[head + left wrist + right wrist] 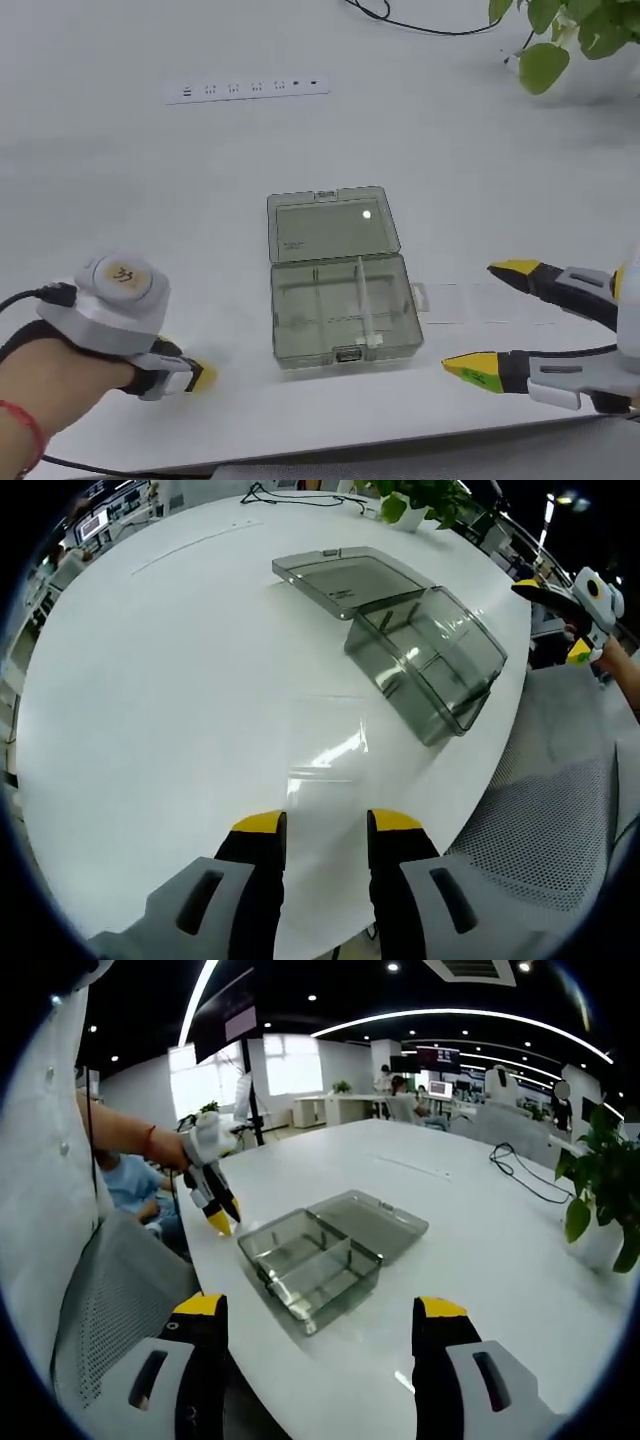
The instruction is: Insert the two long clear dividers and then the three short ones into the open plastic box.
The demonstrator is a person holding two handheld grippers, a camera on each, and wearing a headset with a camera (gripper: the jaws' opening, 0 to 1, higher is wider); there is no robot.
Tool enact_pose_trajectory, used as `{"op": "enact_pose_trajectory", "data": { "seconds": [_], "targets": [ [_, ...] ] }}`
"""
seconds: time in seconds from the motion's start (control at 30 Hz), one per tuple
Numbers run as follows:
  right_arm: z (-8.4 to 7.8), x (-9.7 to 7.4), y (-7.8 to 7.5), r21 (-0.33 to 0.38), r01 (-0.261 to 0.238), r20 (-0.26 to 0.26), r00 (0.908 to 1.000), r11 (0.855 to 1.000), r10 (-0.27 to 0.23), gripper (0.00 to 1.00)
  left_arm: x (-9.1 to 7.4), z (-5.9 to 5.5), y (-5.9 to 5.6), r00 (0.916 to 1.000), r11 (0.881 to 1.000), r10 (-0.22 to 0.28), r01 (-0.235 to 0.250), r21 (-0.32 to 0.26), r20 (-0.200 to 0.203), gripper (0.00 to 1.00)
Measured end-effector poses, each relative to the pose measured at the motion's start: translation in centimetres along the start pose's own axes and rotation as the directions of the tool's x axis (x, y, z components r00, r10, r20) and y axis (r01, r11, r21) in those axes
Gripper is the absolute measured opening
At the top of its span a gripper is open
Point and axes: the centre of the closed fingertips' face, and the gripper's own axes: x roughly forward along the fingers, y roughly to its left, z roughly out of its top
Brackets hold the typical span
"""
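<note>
The open plastic box (385, 335) sits at the centre of the head view on the white workbench (150, 220), its lid (330, 228) folded flat toward the top of the frame. One clear divider (362, 295) stands upright inside the tray, running from the lid side to the near wall. More clear dividers (455, 302) lie flat on the bench just right of the box, their number hard to tell.

At the right edge the right gripper (492, 318) is spread wide, one yellow tip above the loose dividers and one below, holding nothing. In the right gripper view the box (310, 1260) lies between and beyond the jaws.

At lower left, a hand holds the left gripper (195, 375) low over the bench, well apart from the box. In the left gripper view its jaws stand slightly apart with nothing between them, and a clear divider (325, 745) lies flat just ahead of the tips; the box (430, 660) is at upper right.

A power strip (245, 88) lies at upper left and a plant (560, 35) fills the upper right corner.
</note>
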Motion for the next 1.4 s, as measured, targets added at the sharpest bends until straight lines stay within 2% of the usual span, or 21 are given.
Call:
{"op": "enact_pose_trajectory", "data": {
  "seconds": [0.27, 0.5, 0.63, 0.73, 0.87, 1.0, 1.03, 1.07, 1.1, 1.17, 1.2, 1.27, 1.33, 1.37, 1.4],
  "targets": [
    [0.5, 0.2, 0.6, -0.002, -0.007, -0.013, 0.9999, 1.0, 0.007, 0.81, -0.5, -0.1, -0.4, 0.9986, 0.998, -0.024, 0.027, -0.057, 0.047, 0.3],
    [1.7, 0.5, 1.0, 0.006, -0.001, -0.002, 1.0, 1.0, 0.001, 0.84, -1.5, 0.7, -0.7, 0.9905, 0.99, -0.051, 0.067, -0.126, 0.128, 0.3],
    [2.5, 0.7, 1.1, 0.024, -0.003, 0.012, 0.9999, 1.0, 0.003, 0.85, -2.5, 1.7, -1.0, 0.9796, 0.982, -0.066, 0.098, -0.161, 0.19, 0.3],
    [3.3, 0.9, 1.4, 0.041, -0.003, 0.015, 0.9999, 0.999, 0.003, 0.85, -3.3, 2.7, -1.4, 0.9649, 0.975, -0.081, 0.129, -0.182, 0.25, 0.3],
    [4.3, 1.4, 1.8, 0.069, -0.01, 0.015, 0.9998, 0.998, 0.009, 0.84, -4.1, 3.5, -2.0, 0.9506, 0.971, -0.097, 0.156, -0.183, 0.295, 0.3],
    [5.2, 1.8, 2.1, 0.094, -0.012, 0.02, 0.9997, 0.995, 0.01, 0.84, -4.9, 4.9, -2.9, 0.9245, 0.959, -0.123, 0.204, -0.196, 0.361, 0.3],
    [5.2, 2.0, 2.1, 0.12, -0.009, 0.004, 1.0, 0.993, 0.008, 0.83, -5.2, 5.3, -3.2, 0.9149, 0.956, -0.131, 0.218, -0.195, 0.382, 0.3],
    [5.5, 2.1, 2.1, 0.115, -0.008, 0.01, 0.9999, 0.993, 0.007, 0.83, -5.4, 5.7, -3.5, 0.9063, 0.954, -0.139, 0.23, -0.191, 0.399, 0.3],
    [6.0, 2.2, 2.1, 0.119, -0.006, 0.023, 0.9997, 0.993, 0.003, 0.82, -5.8, 6.3, -4.0, 0.8929, 0.95, -0.151, 0.25, -0.188, 0.424, 0.3],
    [6.7, 2.3, 2.2, 0.17, -0.013, 0.032, 0.9995, 0.985, 0.008, 0.8, -6.4, 7.1, -4.6, 0.8755, 0.946, -0.167, 0.271, -0.175, 0.454, 0.3],
    [7.1, 2.4, 2.2, 0.177, -0.014, 0.042, 0.9991, 0.984, 0.007, 0.8, -6.6, 7.3, -4.7, 0.8704, 0.946, -0.168, 0.275, -0.173, 0.463, 0.3],
    [8.2, 2.4, 2.3, 0.184, -0.017, 0.078, 0.9969, 0.983, 0.003, 0.75, -7.2, 8.1, -5.2, 0.8507, 0.941, -0.182, 0.296, -0.163, 0.493, 0.3],
    [9.1, 2.5, 2.5, 0.211, -0.023, 0.097, 0.9953, 0.977, 0.003, 0.72, -7.8, 8.9, -5.8, 0.8272, 0.934, -0.198, 0.321, -0.154, 0.526, 0.3],
    [9.4, 2.6, 2.6, 0.216, -0.026, 0.107, 0.9942, 0.976, 0.003, 0.71, -8.0, 9.2, -6.0, 0.8191, 0.934, -0.202, 0.326, -0.146, 0.537, 0.3],
    [9.9, 2.7, 2.7, 0.225, -0.029, 0.12, 0.9927, 0.974, 0.002, 0.7, -8.4, 9.7, -6.4, 0.8015, 0.935, -0.214, 0.334, -0.121, 0.559, 0.3]
  ]
}}
